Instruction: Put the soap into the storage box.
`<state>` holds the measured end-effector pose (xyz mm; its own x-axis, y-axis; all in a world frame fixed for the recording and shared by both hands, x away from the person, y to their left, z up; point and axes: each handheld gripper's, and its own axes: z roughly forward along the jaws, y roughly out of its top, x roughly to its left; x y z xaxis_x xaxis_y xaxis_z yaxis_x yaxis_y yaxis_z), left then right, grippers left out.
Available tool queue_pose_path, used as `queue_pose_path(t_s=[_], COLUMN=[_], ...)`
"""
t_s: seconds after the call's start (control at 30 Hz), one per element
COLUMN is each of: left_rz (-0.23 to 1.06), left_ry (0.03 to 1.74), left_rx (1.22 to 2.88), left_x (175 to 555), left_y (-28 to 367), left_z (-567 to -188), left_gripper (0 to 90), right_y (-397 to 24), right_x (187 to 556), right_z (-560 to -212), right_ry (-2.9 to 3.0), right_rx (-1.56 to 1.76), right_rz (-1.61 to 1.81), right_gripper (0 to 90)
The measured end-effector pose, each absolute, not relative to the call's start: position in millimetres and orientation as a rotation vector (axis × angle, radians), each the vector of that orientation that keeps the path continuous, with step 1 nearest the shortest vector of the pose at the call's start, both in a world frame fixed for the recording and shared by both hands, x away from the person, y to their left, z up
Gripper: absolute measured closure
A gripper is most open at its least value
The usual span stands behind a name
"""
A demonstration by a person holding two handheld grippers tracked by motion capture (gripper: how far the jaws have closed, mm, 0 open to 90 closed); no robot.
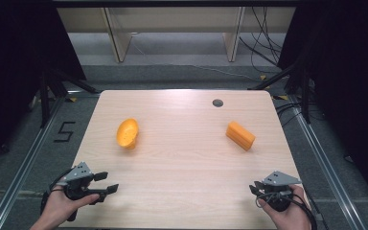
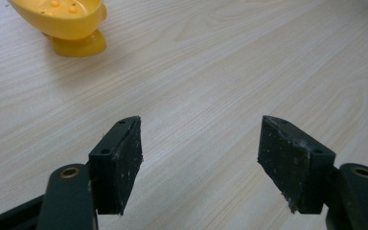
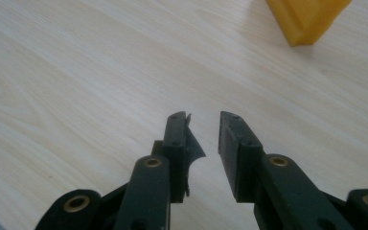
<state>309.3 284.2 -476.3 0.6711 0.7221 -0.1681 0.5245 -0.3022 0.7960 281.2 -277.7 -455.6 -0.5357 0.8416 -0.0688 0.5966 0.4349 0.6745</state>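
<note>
Pale wood-grain surface (image 1: 182,158) is carrying two orange-yellow things, both sitting apart from the grippers.

Yellow cup-like piece (image 1: 127,133) is lying around 10 o'clock from surface centre, tipped on its side. In the left gripper view it is showing at 11 o'clock (image 2: 64,24), with a stubby foot under a rounded bowl and small raised dots inside the bowl.

Orange block (image 1: 240,135) is resting around 2 o'clock from centre, long axis running diagonally. In the right gripper view one corner of it (image 3: 306,17) is showing at 1 o'clock, well ahead of the tips.

Left gripper (image 1: 106,182) is sitting at 7 o'clock of the surface, held by the person's left hand (image 1: 60,206), pointing toward 3 o'clock. Its fingers (image 2: 117,160) are standing wide apart with nothing between them, just bare wood. Pad faces are looking scuffed and speckled.

Right gripper (image 1: 255,189) is sitting at 5 o'clock, held by the right hand (image 1: 287,213), grey three-cornered plate on top, cable trailing by the wrist. Its fingers (image 3: 176,143) are leaving a narrow gap, gripping nothing. The left-side pad is peeling or torn at its inner edge, a flap sticking into the gap.

Small dark round grommet (image 1: 217,102) is sitting at the far edge, about 12 o'clock. A "5" mark (image 1: 65,131) is showing on the floor at 9 o'clock.
</note>
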Motion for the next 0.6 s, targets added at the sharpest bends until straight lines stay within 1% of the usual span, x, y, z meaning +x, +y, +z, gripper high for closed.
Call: queue_pose_path(t_s=[0.03, 0.07, 0.1, 0.13, 0.17, 0.2, 0.27, 0.33, 0.4, 0.5, 0.53, 0.6], left_rz=[0.272, 0.272, 0.269, 0.268, 0.268, 0.265, 0.261, 0.242, 0.271, 0.252, 0.256, 0.247], left_ry=[0.969, 0.969, 0.969, 0.968, 0.968, 0.983, 0.982, 0.990, 0.981, 0.975, 0.977, 0.980], left_rx=[1.981, 1.981, 1.979, 1.976, 1.976, 1.968, 1.981, 1.993, 1.982, 1.992, 1.992, 1.988], left_x=[309, 309, 309, 310, 310, 311, 311, 311, 310, 310, 310, 310], left_y=[285, 285, 285, 285, 285, 284, 284, 285, 284, 285, 285, 285], left_z=[-476, -476, -476, -477, -477, -478, -479, -477, -477, -478, -478, -478], left_gripper=[30.9, 30.9, 31.0, 30.9, 30.9, 30.9, 30.9, 31.0, 31.0, 31.0, 31.0, 31.0], right_y=[-279, -279, -277, -278, -278, -279, -279, -277, -274, -273, -273, -273], right_x=[284, 284, 283, 288, 288, 296, 303, 314, 328, 357, 370, 389], right_z=[-456, -456, -455, -455, -455, -450, -443, -433, -423, -409, -404, -396], right_ry=[2.306, 2.306, 2.317, 2.360, 2.360, 2.424, 2.488, 2.564, 2.661, 2.721, 2.728, 2.740], right_rx=[1.199, 1.199, 1.292, 1.273, 1.273, 1.251, 1.250, 1.232, 1.201, 1.131, 1.149, 1.156], right_rz=[0.842, 0.842, 0.825, 0.774, 0.774, 0.696, 0.593, 0.508, 0.434, 0.334, 0.309, 0.257], right_gripper=[68.5, 68.5, 64.2, 59.2, 59.2, 52.4, 48.6, 48.5, 48.5, 45.6, 43.5, 42.1])
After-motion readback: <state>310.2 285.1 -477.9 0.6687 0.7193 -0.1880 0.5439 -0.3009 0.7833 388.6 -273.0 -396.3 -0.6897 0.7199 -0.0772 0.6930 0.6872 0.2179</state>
